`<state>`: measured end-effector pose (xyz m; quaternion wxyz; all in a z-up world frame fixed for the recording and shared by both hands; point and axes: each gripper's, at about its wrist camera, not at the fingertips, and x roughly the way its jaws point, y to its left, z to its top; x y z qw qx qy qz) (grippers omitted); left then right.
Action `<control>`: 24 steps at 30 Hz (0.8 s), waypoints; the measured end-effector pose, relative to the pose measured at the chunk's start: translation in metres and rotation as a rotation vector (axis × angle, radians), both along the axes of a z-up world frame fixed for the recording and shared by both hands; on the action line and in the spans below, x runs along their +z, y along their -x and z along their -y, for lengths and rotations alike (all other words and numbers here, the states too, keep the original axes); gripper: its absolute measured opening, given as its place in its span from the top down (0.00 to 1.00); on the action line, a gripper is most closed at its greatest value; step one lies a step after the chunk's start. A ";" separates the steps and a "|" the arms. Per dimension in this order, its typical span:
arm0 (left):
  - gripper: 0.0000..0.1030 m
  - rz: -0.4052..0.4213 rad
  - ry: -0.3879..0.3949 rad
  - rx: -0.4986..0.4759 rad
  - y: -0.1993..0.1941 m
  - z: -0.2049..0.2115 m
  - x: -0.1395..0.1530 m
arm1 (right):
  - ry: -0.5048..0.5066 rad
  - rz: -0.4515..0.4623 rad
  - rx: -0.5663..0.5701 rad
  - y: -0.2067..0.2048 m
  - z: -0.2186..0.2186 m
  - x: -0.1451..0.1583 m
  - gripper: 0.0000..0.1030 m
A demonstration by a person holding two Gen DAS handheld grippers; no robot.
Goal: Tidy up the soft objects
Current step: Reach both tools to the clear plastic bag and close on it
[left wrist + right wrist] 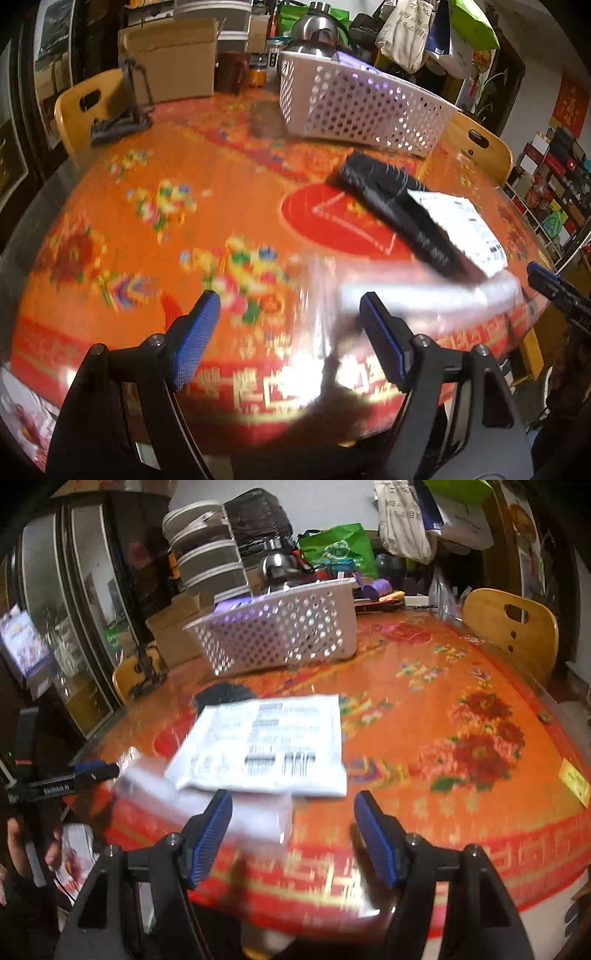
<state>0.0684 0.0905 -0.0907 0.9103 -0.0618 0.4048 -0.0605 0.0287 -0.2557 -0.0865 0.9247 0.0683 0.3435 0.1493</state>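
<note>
A clear plastic package holding something black (399,210) with a white printed label (461,225) lies on the table's near right. In the right wrist view the label side (266,746) lies flat just ahead of my right gripper (293,834), which is open and empty. My left gripper (290,332) is open and empty; the package's clear edge (424,295) lies blurred by its right finger. A white perforated basket (354,107) stands at the table's far side with a purple item inside; it also shows in the right wrist view (280,635).
The round table has an orange-red flowered cover (166,236). Wooden chairs (85,107) (513,627) stand at its edges. A dark cloth (118,123) lies at the far left. Boxes, jars, a kettle and bags crowd the back.
</note>
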 end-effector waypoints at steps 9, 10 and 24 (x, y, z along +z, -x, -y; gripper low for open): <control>0.25 0.008 0.015 -0.020 0.015 0.006 -0.016 | 0.016 -0.009 0.067 -0.006 -0.031 -0.013 0.51; 0.25 0.011 0.011 -0.025 0.012 0.010 -0.015 | 0.033 -0.003 0.068 -0.005 -0.035 -0.013 0.53; 0.61 0.060 -0.068 -0.123 0.012 0.058 -0.016 | 0.101 0.032 0.080 0.003 -0.038 -0.016 0.73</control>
